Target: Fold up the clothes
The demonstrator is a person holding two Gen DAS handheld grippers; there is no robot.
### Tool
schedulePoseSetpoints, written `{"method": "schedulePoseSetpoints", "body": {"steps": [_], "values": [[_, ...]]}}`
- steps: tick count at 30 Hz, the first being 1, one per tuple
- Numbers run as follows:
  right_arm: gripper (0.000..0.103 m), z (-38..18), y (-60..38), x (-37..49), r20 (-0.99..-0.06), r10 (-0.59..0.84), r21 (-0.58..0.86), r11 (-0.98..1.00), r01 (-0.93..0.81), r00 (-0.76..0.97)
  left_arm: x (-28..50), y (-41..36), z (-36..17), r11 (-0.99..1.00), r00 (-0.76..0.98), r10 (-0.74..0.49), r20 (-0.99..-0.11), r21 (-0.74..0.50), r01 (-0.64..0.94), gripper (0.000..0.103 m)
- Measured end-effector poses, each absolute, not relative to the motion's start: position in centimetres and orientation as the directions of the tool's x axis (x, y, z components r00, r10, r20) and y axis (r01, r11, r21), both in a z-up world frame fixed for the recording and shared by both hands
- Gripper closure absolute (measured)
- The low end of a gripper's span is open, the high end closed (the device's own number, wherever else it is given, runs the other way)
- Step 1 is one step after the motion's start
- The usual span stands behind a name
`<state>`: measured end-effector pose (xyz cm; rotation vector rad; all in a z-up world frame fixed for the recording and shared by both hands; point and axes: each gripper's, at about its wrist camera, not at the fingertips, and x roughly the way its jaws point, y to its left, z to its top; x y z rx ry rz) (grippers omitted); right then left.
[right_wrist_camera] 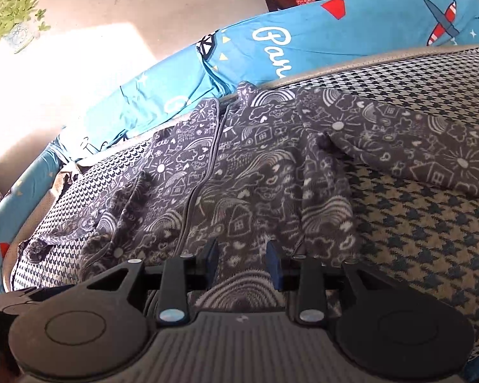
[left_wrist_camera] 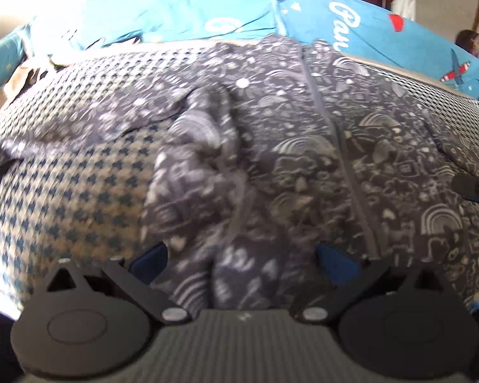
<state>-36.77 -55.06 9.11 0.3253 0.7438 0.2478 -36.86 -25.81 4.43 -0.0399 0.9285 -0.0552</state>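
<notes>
On the houndstooth-patterned surface (right_wrist_camera: 431,223) lies a dark grey garment (right_wrist_camera: 239,175) printed with white doodles of rainbows, houses and suns. It is spread flat, with a zip line (right_wrist_camera: 204,172) running down its middle. One sleeve (right_wrist_camera: 415,146) extends to the right in the right wrist view; the other sleeve (right_wrist_camera: 79,226) trails to the left. Behind the surface sits blue bedding (right_wrist_camera: 303,41) with white lettering and a red-and-white aeroplane print.

The left gripper (left_wrist_camera: 242,255) has its fingers spread wide apart, above a bunched fold of the garment (left_wrist_camera: 207,146); the blue pads (left_wrist_camera: 150,261) do not press on the cloth. The left wrist view is motion-blurred.

The right gripper (right_wrist_camera: 242,261) has its fingers set at a narrow gap over the lower hem area. Fabric shows between the pads (right_wrist_camera: 273,265), but whether they grip it cannot be told.
</notes>
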Motion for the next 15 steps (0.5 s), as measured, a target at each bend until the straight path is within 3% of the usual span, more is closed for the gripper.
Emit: {"method": "schedulePoseSetpoints", "body": {"steps": [15], "values": [[0.069,9.0,-54.1,-37.0,-0.597,0.368,0.386,0.911,-0.148,0.713,-39.3,-23.4,5.2,0.998,0.627,-0.02,-0.779,-0.051,-0.03,0.0]]}}
